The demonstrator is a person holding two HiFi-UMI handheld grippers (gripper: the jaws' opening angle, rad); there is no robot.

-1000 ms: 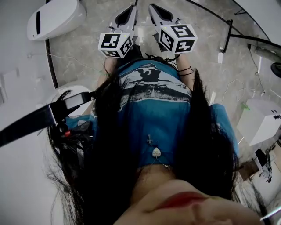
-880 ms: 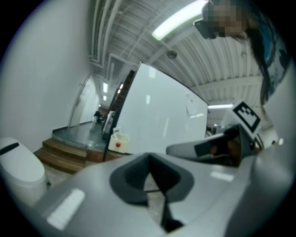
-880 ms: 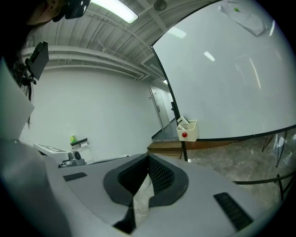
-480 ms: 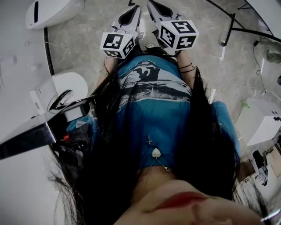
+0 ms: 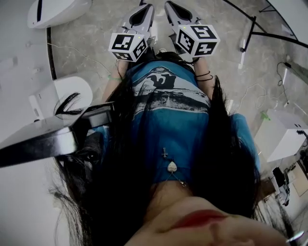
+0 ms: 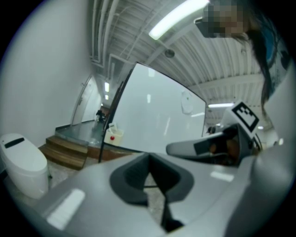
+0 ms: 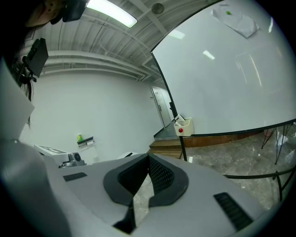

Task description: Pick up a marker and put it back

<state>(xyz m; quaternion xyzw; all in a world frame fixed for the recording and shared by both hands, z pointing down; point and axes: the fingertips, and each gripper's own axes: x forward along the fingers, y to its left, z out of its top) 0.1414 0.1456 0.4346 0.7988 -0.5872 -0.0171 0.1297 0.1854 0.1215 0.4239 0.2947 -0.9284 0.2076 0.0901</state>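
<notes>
No marker shows clearly in any view. A small white holder with a red dot [image 7: 183, 126] hangs on the whiteboard's black frame, and the left gripper view shows this holder [image 6: 112, 135] too. In the head view both grippers are held up side by side in front of a person's blue shirt. My left gripper [image 5: 143, 8] is shut, its dark pads meeting at the tips with nothing between them [image 6: 149, 161]. My right gripper [image 5: 169, 6] is likewise shut and empty [image 7: 149, 161]. Its body [image 6: 203, 147] appears at the right of the left gripper view.
A big whiteboard [image 7: 222, 78] stands on a black frame over a marble floor. Wooden steps [image 6: 69, 150] lie behind it. A white rounded unit [image 6: 23, 162] sits at the left. The black frame legs [image 5: 250, 33] and a white box [image 5: 284, 134] are on the right.
The head camera has shifted a little, so the dark strap at the left sits higher and more to the right. Both grippers stay shut in about the same place.
</notes>
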